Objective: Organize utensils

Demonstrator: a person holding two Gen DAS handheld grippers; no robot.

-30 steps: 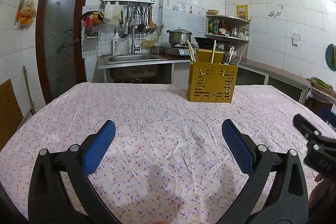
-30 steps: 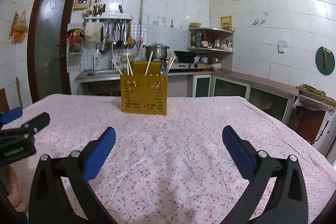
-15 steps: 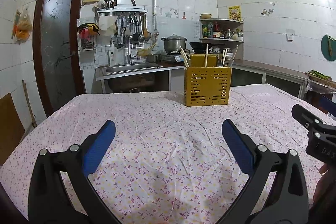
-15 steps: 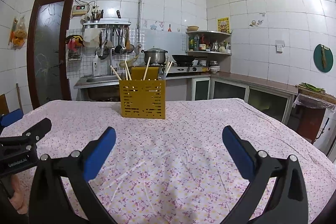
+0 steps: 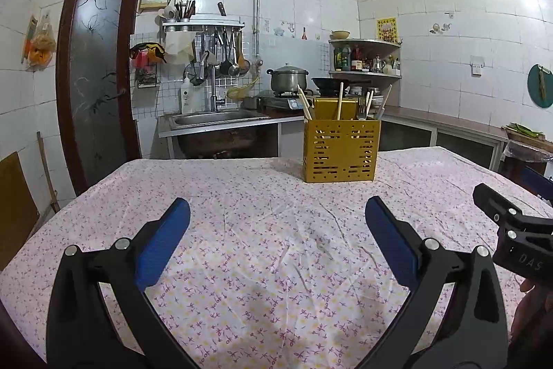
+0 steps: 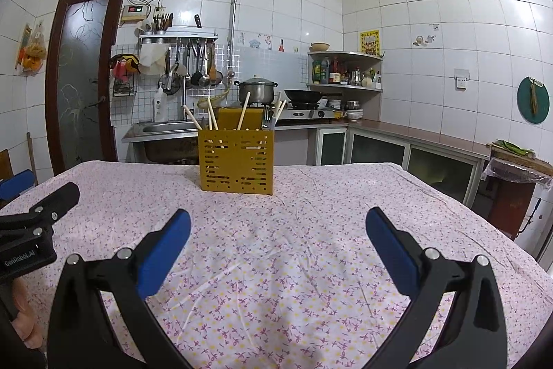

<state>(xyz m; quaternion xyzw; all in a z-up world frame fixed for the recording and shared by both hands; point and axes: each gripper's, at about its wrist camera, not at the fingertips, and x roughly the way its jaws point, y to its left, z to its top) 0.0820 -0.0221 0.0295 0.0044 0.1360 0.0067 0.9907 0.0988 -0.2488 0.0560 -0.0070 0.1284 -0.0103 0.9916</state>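
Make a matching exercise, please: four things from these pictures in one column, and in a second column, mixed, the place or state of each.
Things:
1. yellow utensil holder
2. left gripper
3. steel pot
4. chopsticks

Places or states:
A. on the stove behind the table
B. standing upright on the flowered tablecloth
C. sticking out of the holder's top
D. open, holding nothing, above the cloth

Pairs: 1-B, 2-D, 3-A, 4-C
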